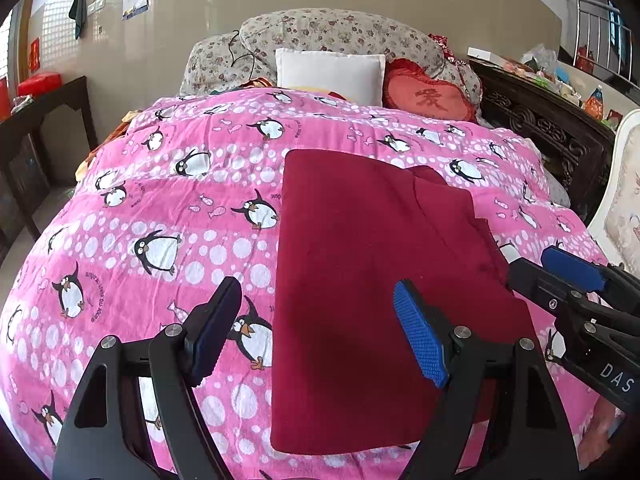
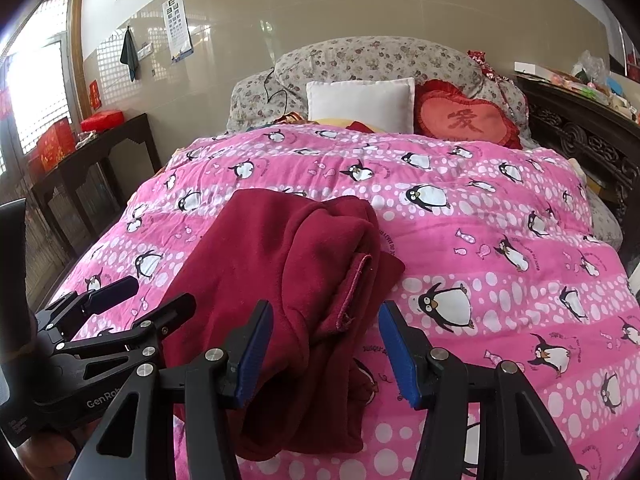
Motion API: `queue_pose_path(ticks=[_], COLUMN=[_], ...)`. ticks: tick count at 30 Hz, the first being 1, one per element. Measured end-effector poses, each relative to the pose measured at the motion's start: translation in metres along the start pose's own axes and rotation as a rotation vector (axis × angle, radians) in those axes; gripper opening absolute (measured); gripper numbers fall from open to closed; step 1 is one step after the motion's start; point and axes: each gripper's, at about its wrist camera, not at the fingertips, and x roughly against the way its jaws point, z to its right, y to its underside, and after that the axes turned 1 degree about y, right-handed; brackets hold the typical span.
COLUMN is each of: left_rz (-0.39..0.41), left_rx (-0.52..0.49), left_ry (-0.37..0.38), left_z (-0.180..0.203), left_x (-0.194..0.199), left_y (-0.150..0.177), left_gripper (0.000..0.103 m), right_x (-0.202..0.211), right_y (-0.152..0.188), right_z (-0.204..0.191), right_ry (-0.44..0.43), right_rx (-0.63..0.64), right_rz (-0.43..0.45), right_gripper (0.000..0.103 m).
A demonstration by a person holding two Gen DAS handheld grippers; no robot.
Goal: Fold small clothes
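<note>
Both claws hover over the bed, and nothing is gripped. The left claw [image 1: 316, 328] stands wide, its pads clear of the cloth, low in the left wrist view. The right claw [image 2: 326, 354] sits a little narrower at the bottom centre of the right wrist view, jaws apart and empty.

The dark red garment [image 1: 372, 280] lies on the pink penguin quilt [image 1: 160, 208], centre-right of the left view, already flattened into a long panel. In the right view a folded-over flap with a hem edge [image 2: 356, 280] rests on its right side. I'd judge this a pause between folds: part folded, not finished.

Next move likely calls for pinching the near edge at both corners and carrying it toward the pillows [image 2: 360, 104].

Hard to tell what garment this is. Its near edge hides behind the claw arms, and the layers under the flap can't be made out.
</note>
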Motion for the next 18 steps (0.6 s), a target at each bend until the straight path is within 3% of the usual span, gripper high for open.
queue_pose_path(ticks=[18], left_rz=[0.027], left_rx=[0.019], left_ry=[0.015], left_z=[-0.012], left_x=[0.005], left_y=[-0.004], left_gripper=[0.079], right_x=[-0.001], right_y=[-0.002], right_z=[0.006], right_ry=[-0.029], right_rx=[-0.005], right_rz=[-0.007], right_gripper=[0.053])
